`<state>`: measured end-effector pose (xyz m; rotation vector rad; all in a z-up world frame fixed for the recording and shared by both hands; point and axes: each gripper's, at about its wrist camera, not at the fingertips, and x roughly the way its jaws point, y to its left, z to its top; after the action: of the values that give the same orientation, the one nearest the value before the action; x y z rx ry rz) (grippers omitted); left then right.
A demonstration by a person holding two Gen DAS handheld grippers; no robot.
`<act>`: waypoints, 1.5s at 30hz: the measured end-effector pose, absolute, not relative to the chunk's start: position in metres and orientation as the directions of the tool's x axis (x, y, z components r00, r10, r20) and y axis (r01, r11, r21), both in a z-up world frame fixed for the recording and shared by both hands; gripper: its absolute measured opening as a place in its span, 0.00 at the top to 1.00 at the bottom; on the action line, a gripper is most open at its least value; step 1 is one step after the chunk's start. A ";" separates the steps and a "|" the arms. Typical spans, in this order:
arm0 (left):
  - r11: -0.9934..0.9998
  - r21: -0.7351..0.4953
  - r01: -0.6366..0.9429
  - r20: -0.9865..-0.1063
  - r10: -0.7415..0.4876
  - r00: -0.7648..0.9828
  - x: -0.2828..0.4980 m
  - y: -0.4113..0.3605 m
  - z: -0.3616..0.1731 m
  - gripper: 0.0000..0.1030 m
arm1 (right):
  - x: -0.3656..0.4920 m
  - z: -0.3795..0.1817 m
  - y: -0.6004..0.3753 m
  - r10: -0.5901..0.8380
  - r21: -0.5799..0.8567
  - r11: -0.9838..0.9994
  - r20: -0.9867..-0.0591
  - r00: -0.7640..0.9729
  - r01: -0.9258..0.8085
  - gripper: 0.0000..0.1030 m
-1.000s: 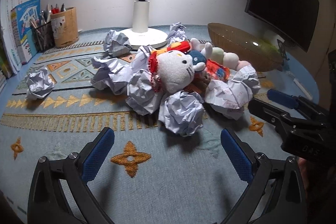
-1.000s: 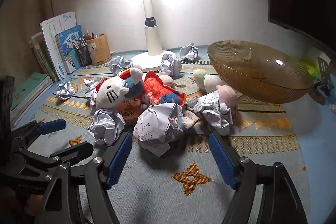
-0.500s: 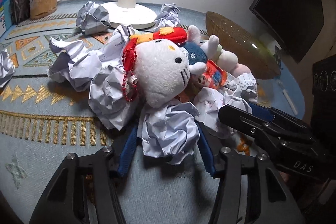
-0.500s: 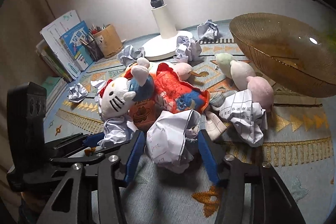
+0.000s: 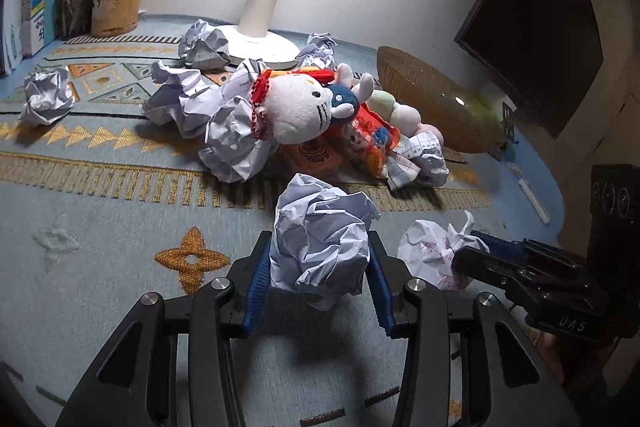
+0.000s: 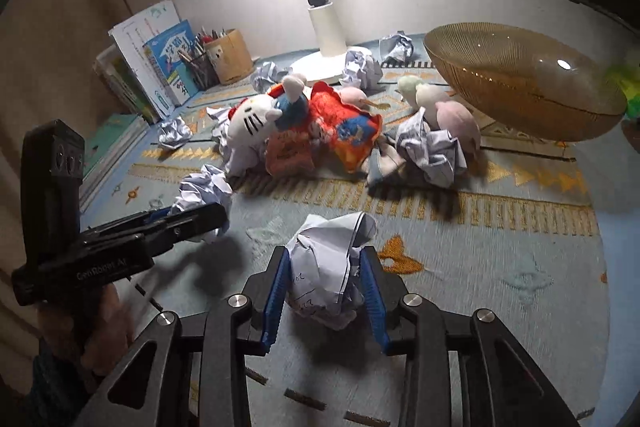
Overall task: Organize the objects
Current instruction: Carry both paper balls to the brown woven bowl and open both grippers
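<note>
Left gripper [image 5: 318,277] closing on paper ball [image 5: 322,247]

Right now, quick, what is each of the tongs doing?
Left tongs: closing on a plain crumpled paper ball, pads pressing it.
Right tongs: jaws opening, pads against a scribbled paper ball.

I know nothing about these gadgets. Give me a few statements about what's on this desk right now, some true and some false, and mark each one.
1. Each gripper has a crumpled paper ball between its fingers. True: the left gripper has one paper ball, the right gripper another.
2. The amber bowl holds the plush toys. False: it holds none; they lie beside it on the mat.
3. The white cat plush lies among crumpled papers. True.
4. The lamp is switched off. False: the lamp lights the wall brightly.
</note>
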<state>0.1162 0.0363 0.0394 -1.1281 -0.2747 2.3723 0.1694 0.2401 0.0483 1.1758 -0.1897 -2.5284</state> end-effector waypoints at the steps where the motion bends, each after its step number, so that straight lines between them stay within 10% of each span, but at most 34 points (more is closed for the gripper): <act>1: -0.857 -0.380 -0.347 -0.671 0.514 -0.534 0.118 0.036 0.039 0.60 | 0.173 0.051 0.242 -0.365 0.263 -0.931 -0.710 -0.603 0.254 0.47; 3: -0.863 -0.365 -0.349 -0.671 0.503 -0.544 0.122 0.035 0.041 0.60 | 0.185 0.057 0.246 -0.332 0.221 -0.943 -0.688 -0.646 0.248 0.16; 5: -0.868 -0.350 -0.351 -0.668 0.495 -0.556 0.124 0.035 0.044 0.60 | 0.193 0.059 0.246 -0.302 0.191 -0.953 -0.681 -0.667 0.235 0.14; 13: -0.877 -0.307 -0.369 -0.673 0.474 -0.568 0.131 0.044 0.049 0.60 | 0.189 0.034 0.217 -0.344 0.221 -0.937 -0.722 -0.600 0.271 0.18; 15: -0.886 -0.271 -0.375 -0.683 0.452 -0.573 0.134 0.048 0.049 0.60 | 0.184 0.029 0.211 -0.336 0.207 -0.938 -0.739 -0.584 0.277 0.57; 16: -0.889 -0.259 -0.377 -0.688 0.444 -0.575 0.135 0.050 0.048 0.60 | 0.183 0.027 0.212 -0.346 0.221 -0.935 -0.739 -0.578 0.277 0.59; 27: -0.823 -0.212 -0.527 -0.589 0.538 -0.603 0.097 0.129 0.133 0.60 | 0.160 0.144 0.326 -0.104 0.141 -0.989 -0.524 -0.845 0.034 0.59; 35: -0.758 -0.321 -0.568 -0.563 0.635 -0.529 0.004 0.219 0.146 0.60 | 0.075 0.149 0.391 0.031 0.148 -0.979 -0.585 -0.811 -0.144 0.59; 40: -0.783 -0.296 -0.548 -0.586 0.601 -0.543 -0.025 0.246 0.128 0.23 | 0.046 0.129 0.419 0.048 0.167 -0.967 -0.625 -0.779 -0.193 0.42; 45: -0.767 -0.350 -0.538 -0.566 0.631 -0.531 -0.009 0.219 0.126 0.23 | 0.071 0.120 0.420 -0.010 0.231 -0.957 -0.632 -0.775 -0.176 0.42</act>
<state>-0.0093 0.2193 0.1256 -0.9127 -0.1728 2.2766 0.0715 0.4203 0.1198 1.0754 -0.4529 -3.0130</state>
